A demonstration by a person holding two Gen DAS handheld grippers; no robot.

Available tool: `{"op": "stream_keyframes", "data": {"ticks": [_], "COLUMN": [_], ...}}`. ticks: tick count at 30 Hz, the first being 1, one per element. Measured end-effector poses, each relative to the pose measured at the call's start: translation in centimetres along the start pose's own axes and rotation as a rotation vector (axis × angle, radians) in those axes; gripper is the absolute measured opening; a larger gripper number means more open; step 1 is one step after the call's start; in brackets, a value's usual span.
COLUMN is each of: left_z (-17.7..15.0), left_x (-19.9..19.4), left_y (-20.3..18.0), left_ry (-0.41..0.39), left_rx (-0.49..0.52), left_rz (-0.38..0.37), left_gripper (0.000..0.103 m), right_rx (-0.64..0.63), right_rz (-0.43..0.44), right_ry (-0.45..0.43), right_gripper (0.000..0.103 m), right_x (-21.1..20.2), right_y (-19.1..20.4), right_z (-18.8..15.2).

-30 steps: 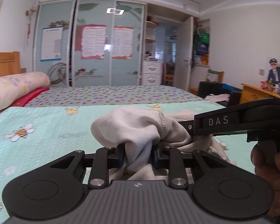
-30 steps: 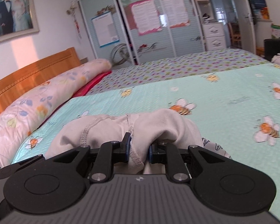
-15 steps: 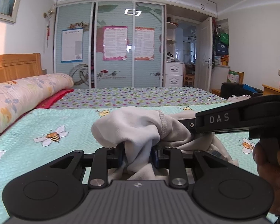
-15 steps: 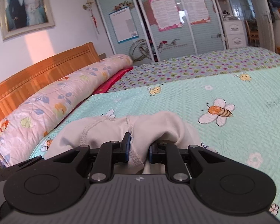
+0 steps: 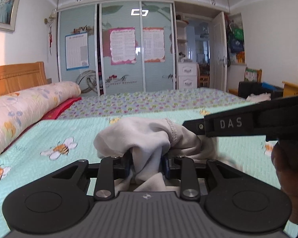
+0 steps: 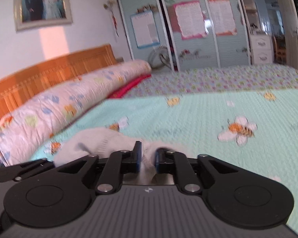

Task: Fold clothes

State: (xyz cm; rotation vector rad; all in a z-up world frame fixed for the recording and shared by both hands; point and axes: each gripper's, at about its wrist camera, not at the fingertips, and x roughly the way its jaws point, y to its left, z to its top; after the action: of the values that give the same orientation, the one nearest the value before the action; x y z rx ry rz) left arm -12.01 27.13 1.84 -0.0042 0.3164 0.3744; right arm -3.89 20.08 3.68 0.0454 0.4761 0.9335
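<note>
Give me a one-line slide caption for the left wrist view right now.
Left tongs clamp a bunched pale grey garment above the bee-print bedspread, with the right tongs reaching in alongside.

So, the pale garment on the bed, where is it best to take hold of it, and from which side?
Probably the stitched hem on top of the pale garment. It is the firmest, most exposed edge, so approach from above, jaws across the seam. The left gripper already pinches a hanging fold; the right gripper grips bunched cloth too, though that view is blurred.

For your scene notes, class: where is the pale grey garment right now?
The pale grey garment sits bunched above the bee-print bedspread, low and central in both views, pinched by the left gripper and right gripper.
</note>
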Motion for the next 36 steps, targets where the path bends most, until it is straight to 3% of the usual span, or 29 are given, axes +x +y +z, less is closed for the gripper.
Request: {"op": "stream_keyframes", "data": {"ticks": [3,5,6,8,10,13,17,20,23,26,31,36], "left_z": [0.6,-0.3,-1.1,-3.3,-5.4,-7.4,-8.4,-8.3,-8.0,-7.9,-8.6,-10.5], "left_x": [0.6,1.5,2.1,3.5,4.2,3.1,0.3,-1.2,-1.7,-1.0,1.2,4.5], "left_y": [-0.2,-0.3,-0.3,0.3,1.3,3.7,6.4,5.5,3.2,0.7,-1.5,-1.5], "left_ry": [-0.020,0.015,0.047,0.145,0.223,0.271,0.277,0.278,0.275,0.286,0.307,0.366], "left_rx": [0.005,-0.001,-0.008,-0.008,-0.016,-0.100,-0.265,-0.278,-0.234,-0.142,0.039,0.137], "left_rz": [-0.001,0.012,0.020,0.038,0.078,0.162,0.197,0.173,0.125,0.090,0.116,0.091], "left_gripper": [0.034,0.042,0.051,0.054,0.055,0.059,0.064,0.065,0.069,0.074,0.077,0.078], "right_rx": [0.004,0.006,0.008,0.038,0.078,0.137,0.215,0.274,0.334,0.379,0.342,0.360], "right_rz": [-0.014,-0.023,-0.027,-0.039,-0.051,-0.070,-0.094,-0.113,-0.132,-0.136,-0.053,-0.023], "right_ry": [0.019,0.032,0.038,0.064,0.095,0.140,0.201,0.247,0.292,0.330,0.333,0.379], "right_gripper": [0.013,0.017,0.030,0.052,0.053,0.055,0.056,0.056,0.058,0.074,0.077,0.082], "right_x": [0.4,0.7,0.9,0.7,0.3,-0.2,-0.9,-1.4,-1.9,-2.1,0.8,5.9], "right_y": [-0.8,-1.3,-1.5,-2.3,-3.2,-4.6,-6.4,-7.8,-9.1,-10.0,-8.3,-8.3], "right_z": [0.2,0.4,0.5,-0.6,-2.0,-4.1,-6.9,-9.0,-11.1,-12.8,-11.4,-11.7]}}
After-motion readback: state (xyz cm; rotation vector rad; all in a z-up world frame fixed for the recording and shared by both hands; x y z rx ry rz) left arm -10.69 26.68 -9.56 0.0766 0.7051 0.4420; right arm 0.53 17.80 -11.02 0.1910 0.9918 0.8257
